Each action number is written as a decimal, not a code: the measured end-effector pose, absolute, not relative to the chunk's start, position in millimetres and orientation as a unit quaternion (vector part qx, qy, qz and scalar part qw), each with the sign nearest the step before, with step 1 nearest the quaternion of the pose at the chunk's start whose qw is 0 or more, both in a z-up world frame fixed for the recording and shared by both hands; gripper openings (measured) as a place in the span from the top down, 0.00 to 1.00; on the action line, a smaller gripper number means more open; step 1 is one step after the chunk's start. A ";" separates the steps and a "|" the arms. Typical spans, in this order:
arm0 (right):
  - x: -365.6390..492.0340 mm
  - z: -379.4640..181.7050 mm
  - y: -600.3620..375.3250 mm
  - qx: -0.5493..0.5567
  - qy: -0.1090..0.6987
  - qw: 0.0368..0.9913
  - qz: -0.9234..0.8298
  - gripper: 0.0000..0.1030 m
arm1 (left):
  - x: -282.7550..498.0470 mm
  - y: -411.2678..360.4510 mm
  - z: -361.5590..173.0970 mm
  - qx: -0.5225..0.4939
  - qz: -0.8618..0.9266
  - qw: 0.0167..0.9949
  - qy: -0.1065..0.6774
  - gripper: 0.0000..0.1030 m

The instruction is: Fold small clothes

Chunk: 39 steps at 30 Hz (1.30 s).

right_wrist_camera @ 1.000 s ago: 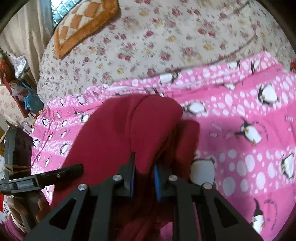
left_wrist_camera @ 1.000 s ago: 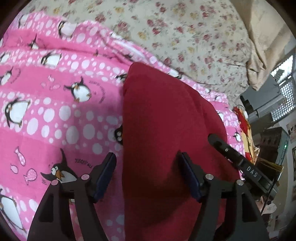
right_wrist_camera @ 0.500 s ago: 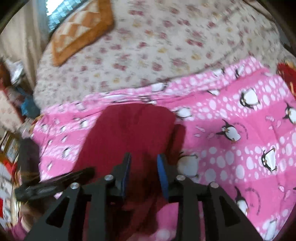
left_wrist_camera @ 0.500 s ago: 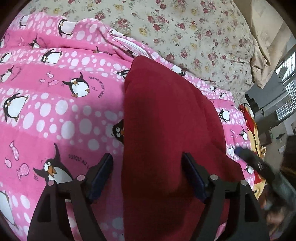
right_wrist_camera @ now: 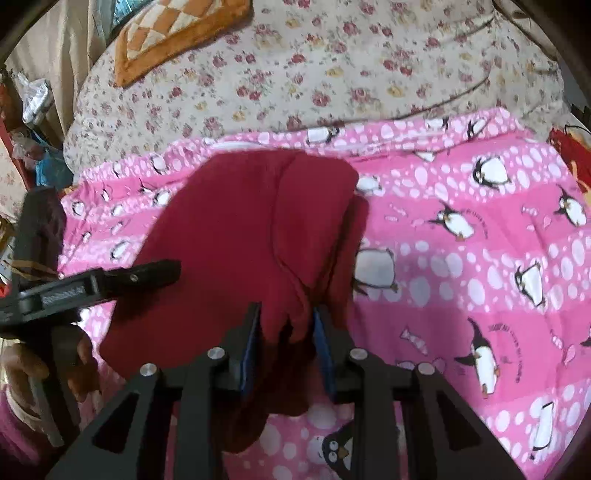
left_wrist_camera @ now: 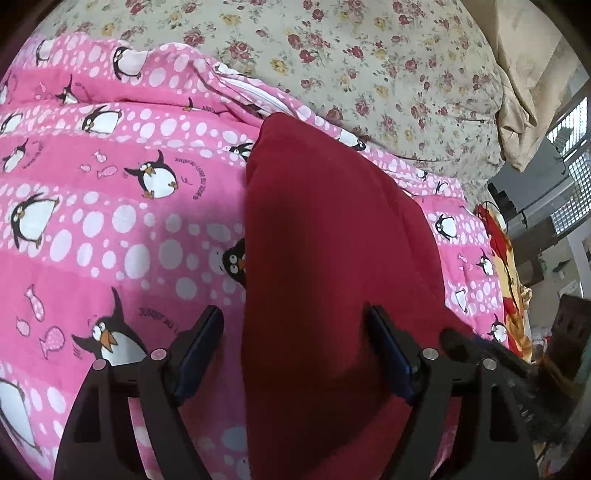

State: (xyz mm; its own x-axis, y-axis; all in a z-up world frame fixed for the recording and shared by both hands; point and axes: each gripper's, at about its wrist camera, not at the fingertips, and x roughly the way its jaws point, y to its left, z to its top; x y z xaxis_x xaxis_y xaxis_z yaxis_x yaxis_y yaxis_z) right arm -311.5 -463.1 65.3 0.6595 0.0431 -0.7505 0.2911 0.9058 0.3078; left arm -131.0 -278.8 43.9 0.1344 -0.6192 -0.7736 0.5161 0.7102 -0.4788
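The red garment (left_wrist_camera: 332, 266) lies on the pink penguin blanket (left_wrist_camera: 92, 229) under the wide-spread left gripper (left_wrist_camera: 295, 350), while only the right view shows a bunched fold (right_wrist_camera: 295, 310) pinched in the narrowed right gripper (right_wrist_camera: 286, 332), flowered bedsheet (right_wrist_camera: 332, 74) beyond.

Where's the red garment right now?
The red garment lies on the pink penguin blanket, centre in both views; the right tool pinches its near edge.

garment (left_wrist_camera: 332, 236): dark red, plain
blanket (left_wrist_camera: 110, 221): pink stripes, white dots, black-and-white penguins
sheet (right_wrist_camera: 332, 74): cream, small red flowers
cushion (right_wrist_camera: 170, 33): orange-and-white checks
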 end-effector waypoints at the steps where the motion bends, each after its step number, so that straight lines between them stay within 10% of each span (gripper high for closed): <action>1: -309.7 67.9 -465.0 0.212 0.403 0.888 -0.069 0.65 | -130.8 -279.3 44.0 -0.045 -0.377 0.753 0.537 0.41; 8: -289.8 60.3 -455.5 0.197 0.418 0.884 -0.073 0.56 | -131.6 -280.7 41.3 -0.045 -0.375 0.754 0.538 0.41; 11: -281.9 56.0 -460.0 0.186 0.421 0.884 -0.078 0.76 | -132.2 -281.4 41.4 -0.044 -0.373 0.753 0.541 0.40; 18: -281.8 51.6 -471.6 0.187 0.410 0.889 -0.082 0.78 | -129.5 -295.2 39.9 -0.026 -0.376 0.740 0.557 0.34; 21: -291.9 61.7 -481.2 0.219 0.384 0.894 -0.078 0.59 | -123.5 -298.0 33.8 -0.027 -0.385 0.722 0.575 0.29; 23: -298.4 63.6 -492.1 0.232 0.362 0.897 -0.097 0.29 | -119.1 -298.4 26.9 -0.040 -0.395 0.708 0.585 0.24; 31: -268.5 10.4 -521.1 0.358 0.372 0.856 -0.020 0.21 | -120.2 -307.1 22.0 -0.020 -0.431 0.703 0.565 0.19; 39: -260.6 38.5 -493.6 0.311 0.373 0.874 -0.009 0.61 | -136.8 -290.7 49.5 -0.017 -0.440 0.721 0.535 0.67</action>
State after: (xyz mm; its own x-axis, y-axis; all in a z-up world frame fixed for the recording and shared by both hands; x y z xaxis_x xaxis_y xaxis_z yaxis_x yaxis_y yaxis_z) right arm -260.6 -493.6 38.5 0.7218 0.2154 -0.6578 0.2481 0.8067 0.5364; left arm -136.8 -290.7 49.5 0.0393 -0.6530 -0.7564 0.6159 0.6119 -0.4963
